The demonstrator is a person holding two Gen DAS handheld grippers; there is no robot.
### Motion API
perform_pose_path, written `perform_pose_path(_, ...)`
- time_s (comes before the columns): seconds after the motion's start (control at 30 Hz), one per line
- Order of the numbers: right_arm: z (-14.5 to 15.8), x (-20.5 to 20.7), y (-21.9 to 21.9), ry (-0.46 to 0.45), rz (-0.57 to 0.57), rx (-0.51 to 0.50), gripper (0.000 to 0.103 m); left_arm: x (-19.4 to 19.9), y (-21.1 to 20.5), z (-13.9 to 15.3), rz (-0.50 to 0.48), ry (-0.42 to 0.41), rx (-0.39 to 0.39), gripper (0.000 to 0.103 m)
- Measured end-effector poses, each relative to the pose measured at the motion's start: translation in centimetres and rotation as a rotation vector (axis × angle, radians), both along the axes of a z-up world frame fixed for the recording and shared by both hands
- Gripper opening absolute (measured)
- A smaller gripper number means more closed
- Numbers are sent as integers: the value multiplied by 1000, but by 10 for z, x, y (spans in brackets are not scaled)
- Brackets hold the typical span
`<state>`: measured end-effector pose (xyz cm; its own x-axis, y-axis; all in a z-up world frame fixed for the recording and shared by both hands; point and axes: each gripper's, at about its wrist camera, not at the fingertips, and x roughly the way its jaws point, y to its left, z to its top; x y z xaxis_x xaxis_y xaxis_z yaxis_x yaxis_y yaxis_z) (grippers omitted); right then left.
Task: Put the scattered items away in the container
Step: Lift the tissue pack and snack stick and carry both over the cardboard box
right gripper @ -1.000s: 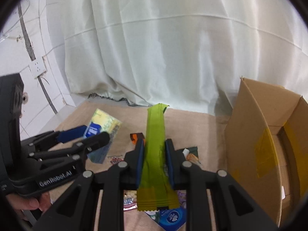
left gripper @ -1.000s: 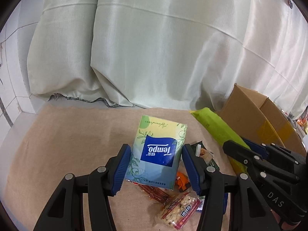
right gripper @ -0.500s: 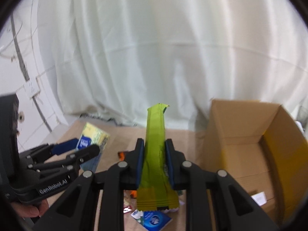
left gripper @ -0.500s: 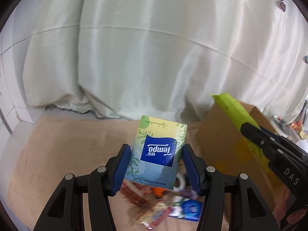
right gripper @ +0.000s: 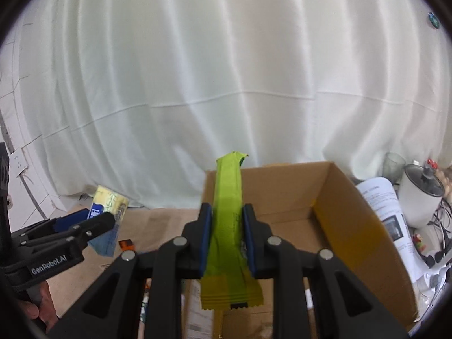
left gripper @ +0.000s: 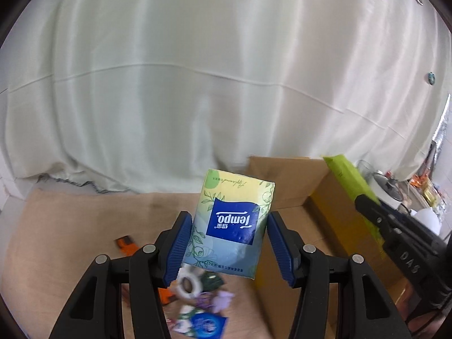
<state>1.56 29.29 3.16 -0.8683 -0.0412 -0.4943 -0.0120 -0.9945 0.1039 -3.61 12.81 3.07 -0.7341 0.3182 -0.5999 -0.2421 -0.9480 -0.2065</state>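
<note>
Pale curtain, tan floor, tiled corner — the room around me.

Ahead of me hangs a wide pale greenish-white fabric curtain (right gripper: 226, 84), falling in soft folds with a horizontal seam across it, daylight glowing through. Its frayed hem meets a flat tan brown floor covering (left gripper: 70, 220). To my left stands a white tiled wall (right gripper: 17, 130) with a white wall socket (right gripper: 18, 163) and a dark cable running down beside it. Off to my right sits household clutter — a white lidded cooker pot (right gripper: 421, 197), a grey translucent cup (right gripper: 394, 166), a curled white printed paper sheet (right gripper: 387, 212) and black cords (right gripper: 443, 226).
</note>
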Motion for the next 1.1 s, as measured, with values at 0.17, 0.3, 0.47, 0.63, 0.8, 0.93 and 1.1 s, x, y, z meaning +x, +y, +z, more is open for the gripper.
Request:
perform_pose_path(0.17, -7, 2, 36, -31, -55, -4, 26, -1, 45, 8, -65, 4, 3, 56)
perform_pose_path(0.3, -11, 7, 53, -42, -79, -7, 26, -4, 79, 9, -114, -14, 0, 56)
perform_pose_path(0.47, -17, 9, 64, -70, -105, 18, 26, -10, 106, 4, -134, -49, -10, 56)
perform_pose_path(0.63, -23, 8, 77, -104, -121, 10, 26, -22, 129, -12, -148, -102, -36, 56)
perform_pose_path(0.8, -31, 6, 87, -142, -136, 14, 26, -26, 143, -34, -163, -163, -77, 56)
perform_pose_path(0.93, -38, 4, 92, -176, -137, 10, 26, -27, 145, -40, -159, -185, -86, 56)
perform_pose_path(1.1, -52, -2, 96, -231, -122, -5, 26, -27, 151, -48, -166, -230, -133, 56)
